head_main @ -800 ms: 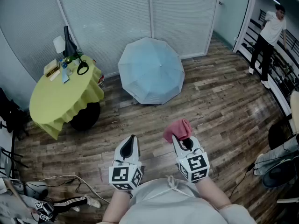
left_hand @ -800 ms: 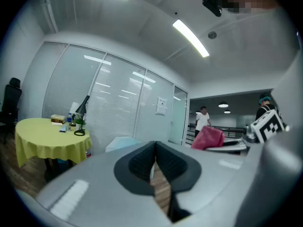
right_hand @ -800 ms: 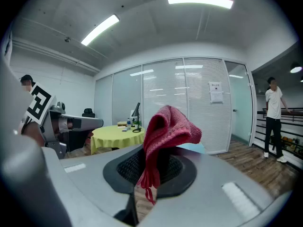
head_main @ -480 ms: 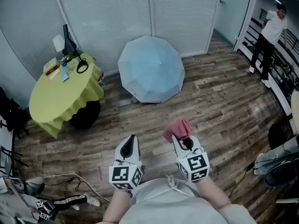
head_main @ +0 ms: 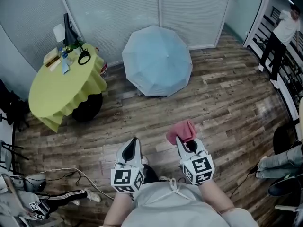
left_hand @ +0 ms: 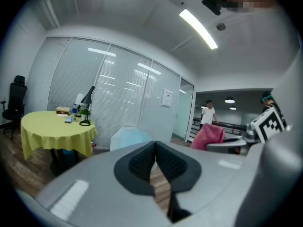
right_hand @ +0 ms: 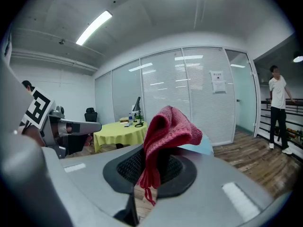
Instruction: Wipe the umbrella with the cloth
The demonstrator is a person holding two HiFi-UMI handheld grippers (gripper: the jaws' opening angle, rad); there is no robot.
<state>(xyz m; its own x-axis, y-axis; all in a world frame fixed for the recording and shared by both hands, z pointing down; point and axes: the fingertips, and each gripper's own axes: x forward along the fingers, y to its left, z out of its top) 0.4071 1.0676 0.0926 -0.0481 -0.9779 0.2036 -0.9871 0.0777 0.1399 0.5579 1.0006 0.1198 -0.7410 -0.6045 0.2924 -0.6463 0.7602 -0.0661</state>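
An open light-blue umbrella rests on the wooden floor by the blinds, well ahead of both grippers; it also shows as a pale dome in the left gripper view and partly behind the cloth in the right gripper view. A red knitted cloth sticks up from my right gripper, whose jaws are shut on it. My left gripper is beside it at waist height, jaws shut with nothing between them. The cloth also appears at the right of the left gripper view.
A round table with a yellow-green cover stands left of the umbrella, carrying a lamp, books and small items. A person stands by a railing at far right. Cables lie on the floor at lower left.
The head view has shifted: the umbrella and table now sit slightly higher and further right in the frame. Both grippers keep their places, the cloth still held.
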